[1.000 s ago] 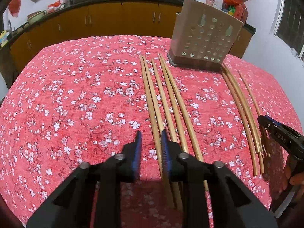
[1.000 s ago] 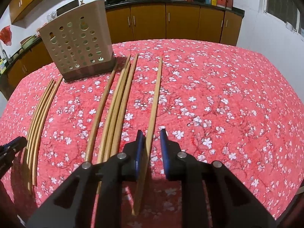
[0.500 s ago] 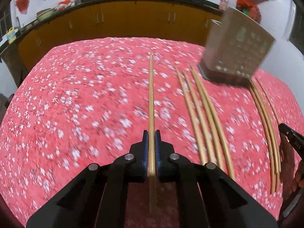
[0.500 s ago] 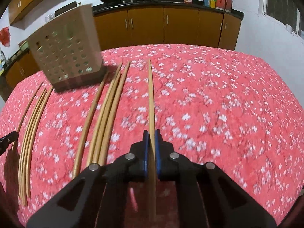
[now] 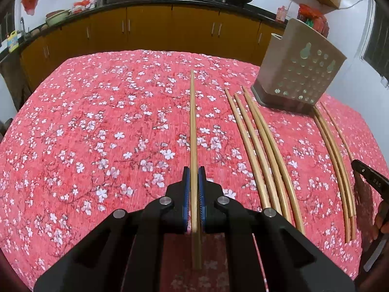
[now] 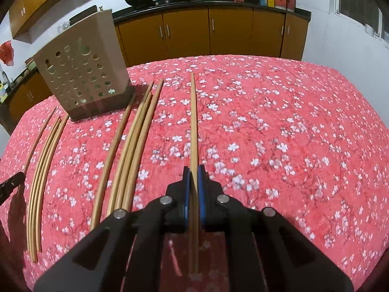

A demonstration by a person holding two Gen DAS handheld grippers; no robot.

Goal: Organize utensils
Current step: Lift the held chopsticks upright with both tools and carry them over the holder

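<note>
Your left hand-held gripper is clamped on one long wooden chopstick, blue pads pressed flat against its sides, the stick running straight out ahead above the counter. Your right hand-held gripper is clenched the same way on another chopstick, its thicker butt end sticking back between the black arms.

Both sticks are pale, smooth bamboo, slender and tapering toward the far tip. More loose chopsticks lie on the counter between your two grippers, in small bundles just beside the holder. A red cloth printed with white blossoms covers the counter. The utensil holder is a beige plastic box with round and gourd-shaped holes on a dark base. No writing is readable.
</note>
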